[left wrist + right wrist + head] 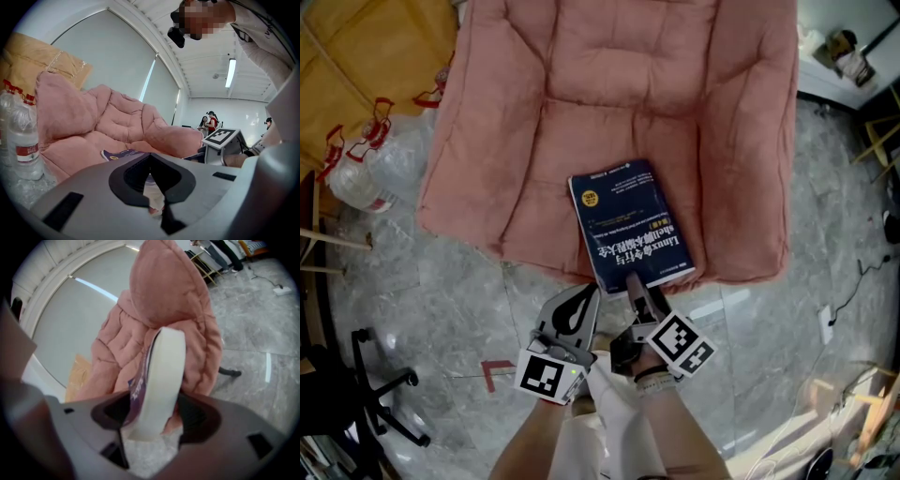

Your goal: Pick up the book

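The right hand-held gripper [639, 284] is held released, its jaws spread wide on either side of the near edge of the book [628, 220]. The pale page block is seen standing between them in the right gripper view, and no pad is pressed onto it. The left hand-held gripper [584, 298] is kept just beside the right one. Its jaws are closed together on nothing, and its tip is pointed at the cushion's front rim. The book is laid flat, dark blue cover up, at the front of a large pink cushion [619, 84], with its near edge reaching slightly past the rim. The cushion is set on a grey marbled floor [441, 300]. Plastic water bottles [356, 178] are grouped at the cushion's left side, and a black chair base [380, 394] is seen at the lower left.
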Demonstrator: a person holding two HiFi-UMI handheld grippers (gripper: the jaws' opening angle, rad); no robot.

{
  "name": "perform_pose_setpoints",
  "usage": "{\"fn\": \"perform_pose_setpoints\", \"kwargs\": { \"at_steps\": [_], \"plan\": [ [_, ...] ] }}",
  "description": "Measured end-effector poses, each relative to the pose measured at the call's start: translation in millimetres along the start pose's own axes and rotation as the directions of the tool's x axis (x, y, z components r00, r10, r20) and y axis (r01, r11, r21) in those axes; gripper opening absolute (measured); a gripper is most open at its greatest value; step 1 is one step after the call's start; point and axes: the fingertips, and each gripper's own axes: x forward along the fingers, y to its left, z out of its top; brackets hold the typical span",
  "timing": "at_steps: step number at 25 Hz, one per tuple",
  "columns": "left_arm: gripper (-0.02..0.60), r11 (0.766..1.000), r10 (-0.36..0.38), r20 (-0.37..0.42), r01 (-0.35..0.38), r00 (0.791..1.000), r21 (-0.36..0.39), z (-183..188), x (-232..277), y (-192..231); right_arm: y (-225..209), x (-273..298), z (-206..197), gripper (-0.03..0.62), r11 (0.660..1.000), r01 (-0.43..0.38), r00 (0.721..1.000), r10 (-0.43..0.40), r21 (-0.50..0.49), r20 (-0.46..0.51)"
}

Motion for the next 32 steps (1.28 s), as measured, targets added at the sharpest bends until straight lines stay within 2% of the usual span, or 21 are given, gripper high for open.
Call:
{"fn": "perform_pose_setpoints", "kwargs": {
  "at_steps": [3, 7, 9, 18, 22, 25, 28, 32],
  "plan": [
    [0.008, 1.000, -0.004, 0.006, 0.004, 1.000, 0.015, -1, 1, 2, -3, 4, 1, 0.307, 0.999, 0.003, 1.000, -0.003, 0.032, -0.001],
    [0.008, 1.000, -0.005, -0.004, 0.005, 1.000, 0.004, -3, 2, 0, -5, 13, 4, 0.307, 1.000, -0.002, 1.000, 0.002, 0.017, -0.024],
    [0.008, 1.000, -0.001, -0.017, 0.001, 1.000, -0.016, -5, 3, 0, -5, 17, 7, 0.306, 1.000, -0.002, 1.000, 0.003, 0.031, -0.018],
    [0.008, 1.000, -0.002, 0.001, 0.002, 1.000, -0.008, -8, 6, 5, -13, 32, 17, 0.305, 0.991, -0.015, 1.000, 0.012, 0.130, 0.019],
    [0.008, 1.000, 0.006, -0.008, -0.006, 1.000, -0.018, -10, 8, 8, -14, 33, 19, 0.303, 0.993, -0.003, 1.000, 0.000, 0.119, 0.028],
    [0.008, 0.999, 0.012, -0.011, -0.012, 1.000, -0.030, -9, 9, 10, -9, 33, 19, 0.247, 0.996, -0.006, 0.999, 0.002, 0.089, 0.052],
    [0.008, 1.000, 0.006, 0.009, -0.006, 1.000, 0.000, -7, 10, 12, -4, 31, 19, 0.218, 0.997, -0.023, 0.998, 0.018, 0.076, 0.060],
    [0.008, 1.000, 0.012, 0.010, -0.012, 1.000, -0.014, 0, 9, 11, 1, 26, 20, 0.192, 0.992, -0.062, 0.997, 0.056, 0.112, 0.053]
  ]
}}
